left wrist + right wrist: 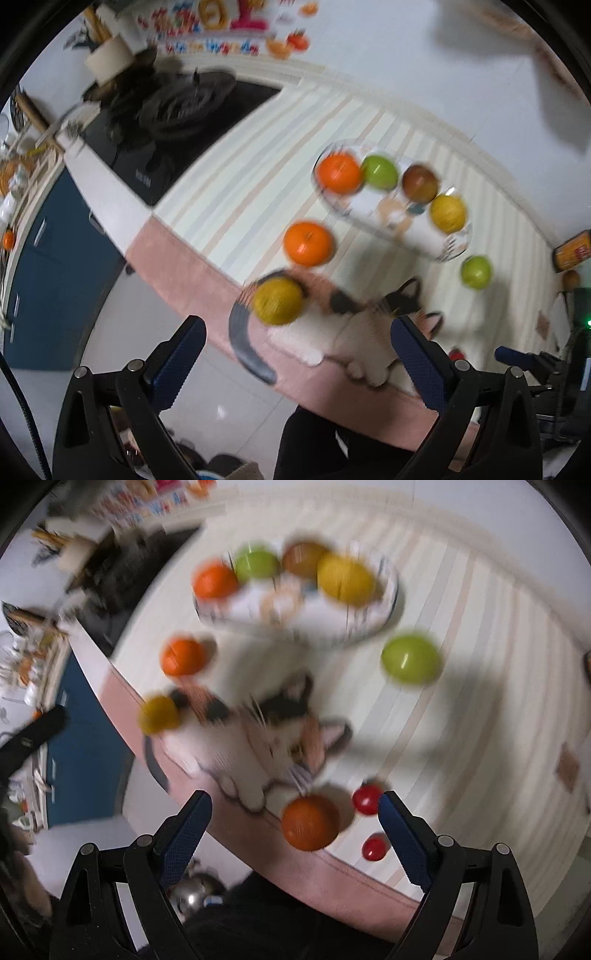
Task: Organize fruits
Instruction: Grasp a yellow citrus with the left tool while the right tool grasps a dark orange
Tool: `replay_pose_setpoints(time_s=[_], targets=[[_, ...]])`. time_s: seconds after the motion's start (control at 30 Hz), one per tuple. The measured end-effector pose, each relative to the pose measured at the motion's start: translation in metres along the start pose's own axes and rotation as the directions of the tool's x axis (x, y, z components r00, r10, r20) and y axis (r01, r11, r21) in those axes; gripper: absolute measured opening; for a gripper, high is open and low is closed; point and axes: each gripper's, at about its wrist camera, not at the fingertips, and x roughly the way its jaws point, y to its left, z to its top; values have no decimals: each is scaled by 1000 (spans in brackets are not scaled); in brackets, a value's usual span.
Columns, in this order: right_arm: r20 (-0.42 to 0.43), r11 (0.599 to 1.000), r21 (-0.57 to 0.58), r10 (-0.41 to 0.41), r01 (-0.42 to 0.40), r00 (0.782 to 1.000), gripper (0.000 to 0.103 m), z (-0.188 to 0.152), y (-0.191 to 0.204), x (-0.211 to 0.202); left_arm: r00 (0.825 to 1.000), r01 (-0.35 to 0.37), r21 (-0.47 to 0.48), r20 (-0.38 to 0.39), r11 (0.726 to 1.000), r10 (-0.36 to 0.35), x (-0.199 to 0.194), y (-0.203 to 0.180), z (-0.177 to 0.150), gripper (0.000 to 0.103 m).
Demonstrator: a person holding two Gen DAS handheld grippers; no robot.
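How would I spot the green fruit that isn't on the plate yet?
Find the striped mat with the cat picture, then the patterned plate on it. Just beside the plate's rim, on bare mat, lies the loose green fruit. The other green fruit sits on the plate between neighbours; this one lies alone.

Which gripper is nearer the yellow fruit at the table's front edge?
Left. The yellow fruit lies just beyond the left gripper; the right gripper is farther off to its side.
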Motion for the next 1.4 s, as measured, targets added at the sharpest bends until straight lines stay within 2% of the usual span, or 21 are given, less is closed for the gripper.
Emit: replay_pose_setpoints(time_s=[0.07,0.17,0.27,0.33,0.5,0.67,0.77,0.83,0.9,1.0,1.13,1.27,1.4], targets=[[-57,1000,-8,-6,5,998,93,-3,0,24,999,-16,-12,-31,1000,15,14,7,-5,102],[-124,999,-33,-41,37,991,86,-8,1,54,997,-26,-33,-70,999,24,30,19,-11,102],[-163,996,-70,-72,61,984,70,-13,4,74,995,-36,-56,-93,998,30,42,30,-12,102],[-158,991,-96,-107,92,982,59,-16,7,78,994,-42,-71,-103,997,35,50,37,-10,102],[-118,994,-75,-86,77,989,58,-6,9,72,991,-31,-77,-136,997,21,77,46,4,102],[-74,997,-41,-74,71,994,58,19,12,67,978,-8,-21,-208,1000,3,118,39,17,102],[-79,997,-29,-71,69,994,58,29,11,71,971,11,27,-239,1000,-4,138,31,22,102],[-90,998,-12,-59,58,994,58,33,11,76,966,31,45,-257,998,-18,149,25,23,94],[-95,998,-3,-58,58,994,58,34,12,81,954,56,39,-298,998,-42,161,22,21,57],[-87,999,2,-51,52,995,58,39,12,81,958,41,43,-285,998,-27,162,20,20,56],[-97,1000,16,-23,25,995,59,47,6,80,960,82,49,-274,995,-65,154,5,11,56],[-127,999,43,20,-14,992,59,49,-6,76,955,120,60,-281,991,-99,153,-16,1,56],[-135,1000,27,15,-11,991,59,47,-15,71,950,135,67,-293,988,-110,157,-28,-5,56]])
